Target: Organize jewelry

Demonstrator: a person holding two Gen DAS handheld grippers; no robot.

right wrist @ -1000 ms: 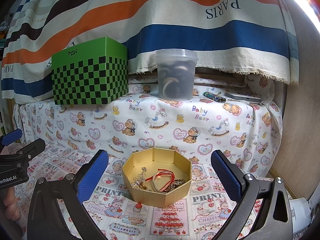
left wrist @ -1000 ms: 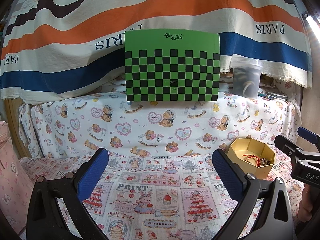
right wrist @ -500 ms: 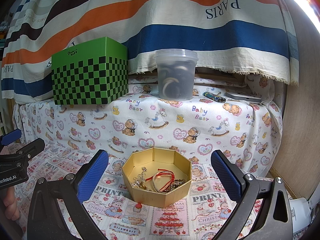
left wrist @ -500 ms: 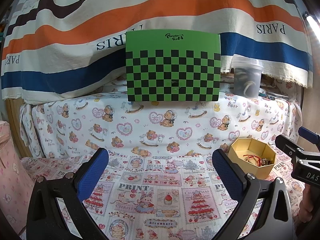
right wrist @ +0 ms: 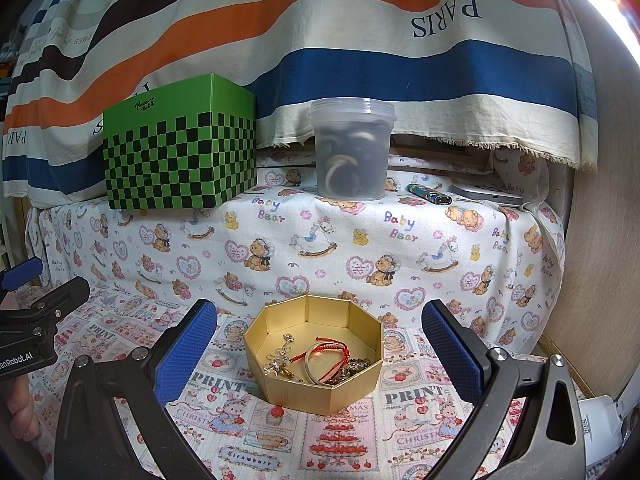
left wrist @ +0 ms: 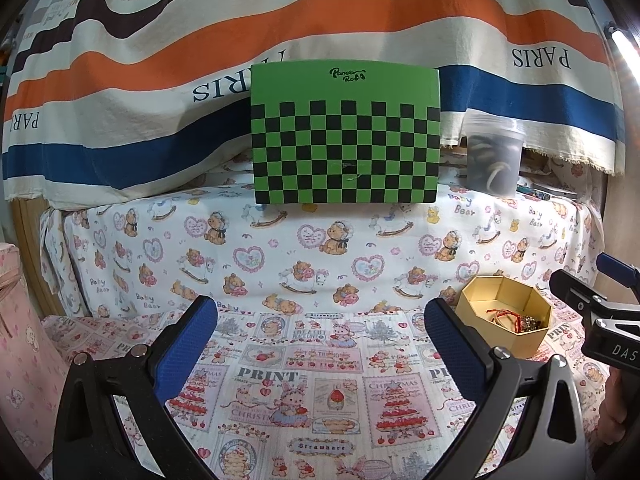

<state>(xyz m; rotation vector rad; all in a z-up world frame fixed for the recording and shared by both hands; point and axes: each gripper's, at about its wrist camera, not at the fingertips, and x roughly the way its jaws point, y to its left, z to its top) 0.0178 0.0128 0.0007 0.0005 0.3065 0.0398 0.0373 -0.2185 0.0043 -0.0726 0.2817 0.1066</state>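
Note:
A gold octagonal box (right wrist: pixel 320 390) (left wrist: pixel 476 304) stands on the printed cloth. Inside it lie a red cord bracelet (right wrist: pixel 332 350), a pale bangle (right wrist: pixel 310 366), a silver charm piece (right wrist: pixel 282 354) and a dark beaded chain (right wrist: pixel 352 366). My right gripper (right wrist: pixel 319 350) is open, its blue pads on either side of the box and just short of it. My left gripper (left wrist: pixel 320 344) is open over bare cloth, to the left of the box, with nothing between its fingers.
On the raised shelf at the back stand a green checkered box (right wrist: pixel 180 148) (left wrist: pixel 346 136) and a lidded clear tub (right wrist: pixel 352 150) (left wrist: pixel 494 156) of rings. A lighter (right wrist: pixel 428 195) and a flat silver device (right wrist: pixel 488 196) lie beside it. A wooden wall (right wrist: pixel 592 240) closes the right side.
The left wrist view has shifted slightly; the green box sits a touch lower and to the right. The right gripper and the gold box have not moved.

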